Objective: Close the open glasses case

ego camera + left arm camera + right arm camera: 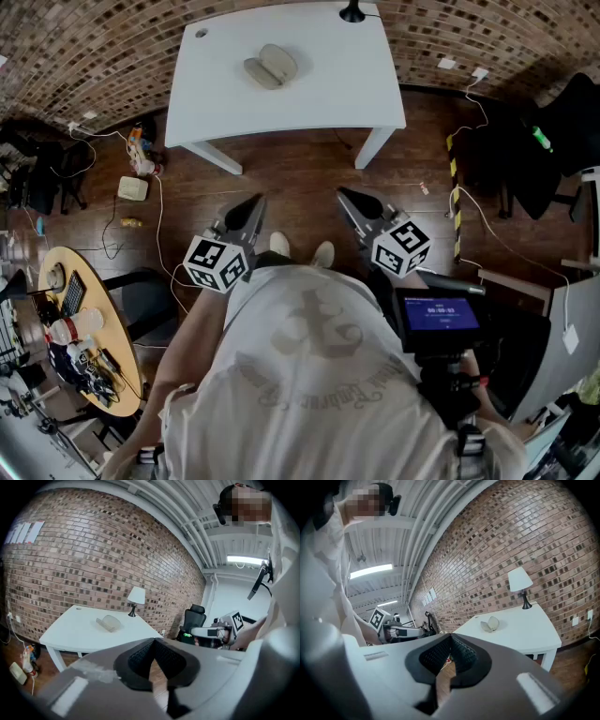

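The glasses case (270, 67) lies open on the white table (328, 94), its two beige halves spread apart. In the left gripper view the case (108, 623) is far ahead on the table (70, 632); in the right gripper view the case (491, 625) is just as distant. My left gripper (251, 211) and right gripper (349, 199) hang close to my body above the wooden floor, well short of the table. The jaws of the left gripper (153, 641) meet at their tips with nothing between them. The right gripper (451, 637) is shut and empty too.
A lamp (136, 597) stands at the table's far edge by the brick wall. A round yellow table (89, 323) with clutter is at my left, and a black office chair (548, 141) at the right. Cables and small items lie on the floor (141, 187).
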`<state>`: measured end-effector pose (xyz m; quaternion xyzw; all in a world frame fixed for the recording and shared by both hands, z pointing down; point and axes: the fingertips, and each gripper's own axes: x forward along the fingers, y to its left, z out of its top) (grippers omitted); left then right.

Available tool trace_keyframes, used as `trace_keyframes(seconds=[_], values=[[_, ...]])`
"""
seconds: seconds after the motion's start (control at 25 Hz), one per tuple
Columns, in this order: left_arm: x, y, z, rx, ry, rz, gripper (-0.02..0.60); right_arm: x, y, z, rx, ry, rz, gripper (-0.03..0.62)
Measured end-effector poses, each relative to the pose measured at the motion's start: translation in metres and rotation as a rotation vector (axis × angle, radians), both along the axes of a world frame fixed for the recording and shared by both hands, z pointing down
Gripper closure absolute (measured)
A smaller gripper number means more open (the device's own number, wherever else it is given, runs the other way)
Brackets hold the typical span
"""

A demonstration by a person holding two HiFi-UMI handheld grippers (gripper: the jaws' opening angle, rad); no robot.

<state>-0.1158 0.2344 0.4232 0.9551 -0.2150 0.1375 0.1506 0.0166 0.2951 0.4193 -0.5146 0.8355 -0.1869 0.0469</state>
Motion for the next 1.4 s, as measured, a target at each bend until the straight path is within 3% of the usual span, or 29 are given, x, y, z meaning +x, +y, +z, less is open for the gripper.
trace_keyframes(seconds=[0.44, 0.76, 1.08, 1.4], values=[[-0.038, -0.013, 0.004, -0.018, 0.011, 0.015, 0.577, -0.043, -0.015, 0.010, -0.064, 0.033, 0.004, 0.588], [-0.128, -0.055, 0.009, -0.044, 0.048, -0.050, 0.577, -0.128, -0.059, 0.001, -0.068, 0.095, -0.046, 0.588], [-0.203, -0.098, 0.014, -0.043, 0.088, -0.031, 0.577, -0.210, -0.098, 0.005, -0.092, 0.199, -0.071, 0.588], [-0.202, -0.108, 0.010, -0.057, 0.096, 0.014, 0.578, -0.215, -0.115, -0.012, -0.084, 0.214, -0.050, 0.588]])
